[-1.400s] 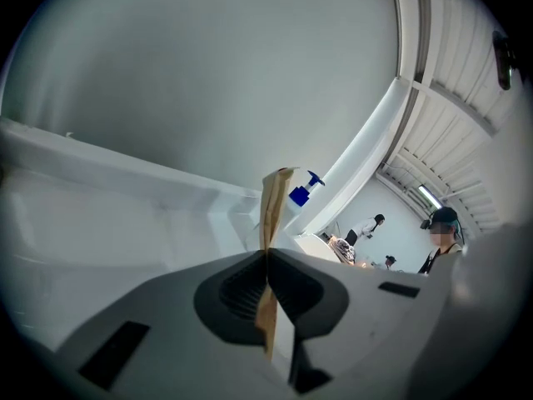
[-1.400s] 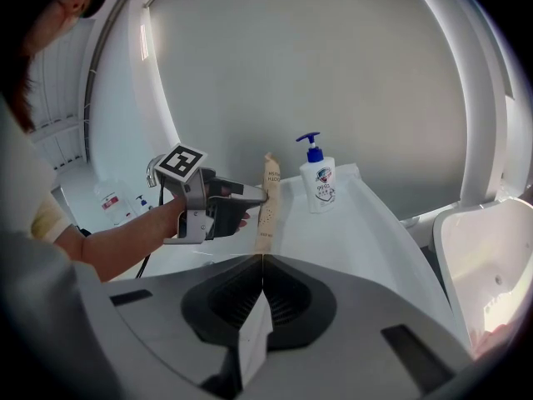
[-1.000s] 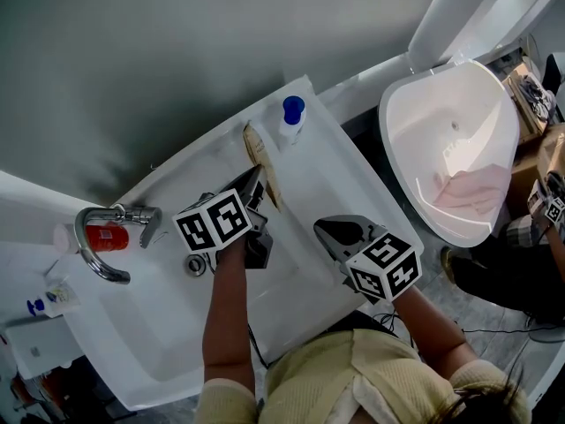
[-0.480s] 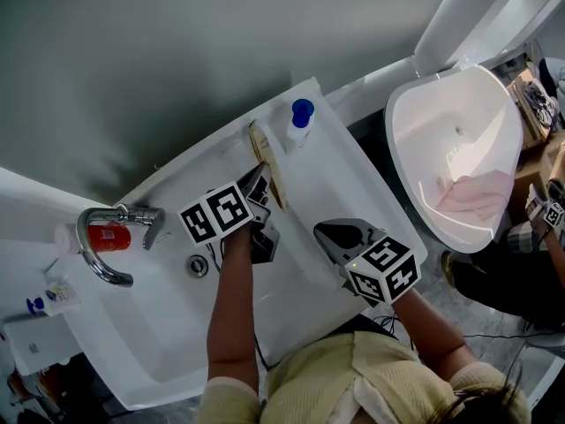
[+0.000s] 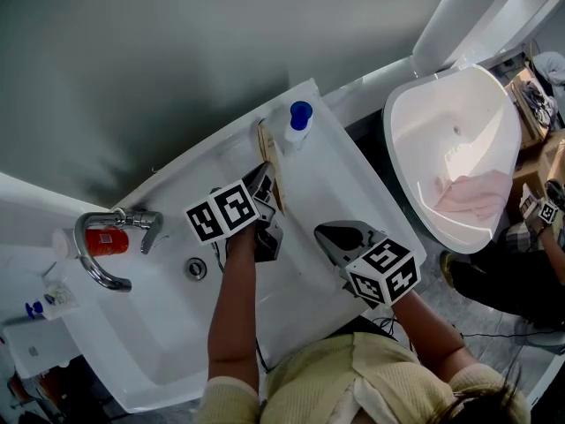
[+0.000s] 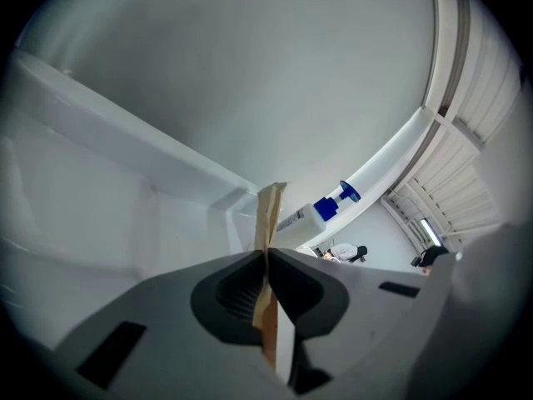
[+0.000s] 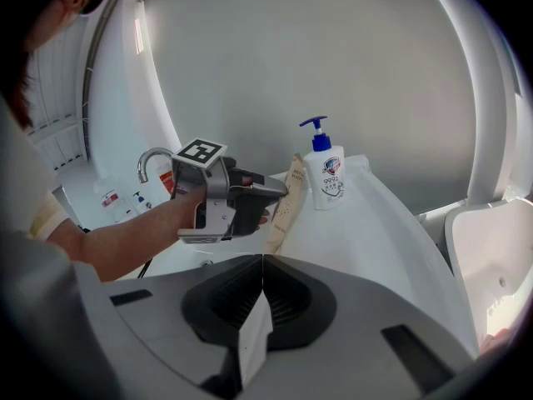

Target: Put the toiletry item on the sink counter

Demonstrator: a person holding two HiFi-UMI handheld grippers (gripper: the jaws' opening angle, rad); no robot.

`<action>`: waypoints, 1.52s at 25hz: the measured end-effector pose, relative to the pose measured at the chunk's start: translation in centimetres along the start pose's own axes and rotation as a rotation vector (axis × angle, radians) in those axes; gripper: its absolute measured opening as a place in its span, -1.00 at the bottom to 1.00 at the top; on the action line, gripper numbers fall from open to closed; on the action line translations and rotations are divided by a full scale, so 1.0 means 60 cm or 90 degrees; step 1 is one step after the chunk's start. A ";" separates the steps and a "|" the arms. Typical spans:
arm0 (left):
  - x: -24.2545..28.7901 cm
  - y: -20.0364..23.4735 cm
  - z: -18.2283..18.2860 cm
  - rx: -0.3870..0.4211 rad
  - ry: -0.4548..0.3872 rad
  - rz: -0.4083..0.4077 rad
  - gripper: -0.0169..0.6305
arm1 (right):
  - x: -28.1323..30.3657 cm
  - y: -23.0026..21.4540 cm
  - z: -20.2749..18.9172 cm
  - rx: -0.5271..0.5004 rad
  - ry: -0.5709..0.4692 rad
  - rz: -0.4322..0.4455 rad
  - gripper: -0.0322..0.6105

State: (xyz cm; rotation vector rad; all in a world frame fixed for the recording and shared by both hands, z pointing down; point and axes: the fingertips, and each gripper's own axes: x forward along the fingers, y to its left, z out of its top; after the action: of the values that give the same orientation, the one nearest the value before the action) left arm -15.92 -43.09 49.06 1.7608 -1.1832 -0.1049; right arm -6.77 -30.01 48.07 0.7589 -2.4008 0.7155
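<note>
Moved toward pump bottle (image 5: 296, 122) since 1 s ago, left tongs (image 5: 263, 177) clamped on beige tube (image 5: 267, 151) near bench (image 5: 328, 177) back edge. Right tongs (image 5: 331, 235) closed, empty. Likely light, soft; best gripped mid-body.

L tool (image 5: 264, 179) + tube (image 5: 266, 141) shifted back-right, nearer pump bottle (image 5: 296, 124)

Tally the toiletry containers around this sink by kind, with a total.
Pump bottle: 1 (blue top)
Beige tube: 1 (clamped in the left gripper)
Small bottles beside the faucet: 2 (red-labelled bottle, blue-capped bottle)
Total: 4
</note>
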 end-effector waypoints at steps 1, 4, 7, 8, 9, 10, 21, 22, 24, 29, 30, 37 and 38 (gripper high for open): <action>0.001 -0.003 0.000 0.012 0.000 0.000 -0.82 | 0.000 -0.001 0.000 0.001 -0.001 -0.001 -0.82; 0.003 -0.009 0.000 0.034 -0.003 -0.001 -0.82 | 0.000 -0.001 -0.001 0.002 -0.003 -0.002 -0.82; 0.003 -0.005 0.002 0.027 -0.011 0.002 -0.82 | 0.000 0.003 -0.002 0.001 -0.003 -0.001 -0.82; 0.003 -0.004 0.003 0.025 -0.013 0.004 -0.81 | -0.001 0.003 -0.002 0.000 -0.003 -0.001 -0.82; 0.003 -0.003 0.004 0.026 -0.016 0.006 -0.79 | -0.002 0.003 -0.001 0.000 -0.003 -0.001 -0.82; 0.004 -0.005 0.005 0.029 -0.018 0.005 -0.76 | -0.002 0.002 -0.001 0.000 -0.002 -0.002 -0.82; -0.005 -0.025 0.007 0.061 -0.019 0.001 -0.63 | -0.014 0.003 0.001 -0.005 -0.010 -0.004 -0.82; -0.010 -0.027 0.009 0.066 -0.023 0.004 -0.63 | -0.016 0.003 0.001 -0.006 -0.012 -0.005 -0.82; -0.022 -0.029 0.012 0.075 -0.031 0.009 -0.63 | -0.018 0.005 0.001 -0.007 -0.014 -0.005 -0.82; -0.053 -0.025 0.007 0.082 -0.042 0.026 -0.72 | -0.022 0.013 0.000 -0.012 -0.023 -0.001 -0.82; -0.058 -0.026 0.004 0.082 -0.042 0.027 -0.73 | -0.024 0.015 0.001 -0.014 -0.025 -0.001 -0.82; -0.103 -0.034 -0.010 0.097 -0.055 0.042 -0.76 | -0.039 0.026 0.005 -0.023 -0.041 0.000 -0.82; -0.111 -0.037 -0.013 0.100 -0.060 0.042 -0.76 | -0.042 0.026 0.005 -0.023 -0.045 -0.001 -0.82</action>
State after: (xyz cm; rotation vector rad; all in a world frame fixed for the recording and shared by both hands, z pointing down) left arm -17.50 -37.52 45.06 1.8679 -1.3478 -0.0587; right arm -6.07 -28.18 45.78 0.7838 -2.4693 0.6527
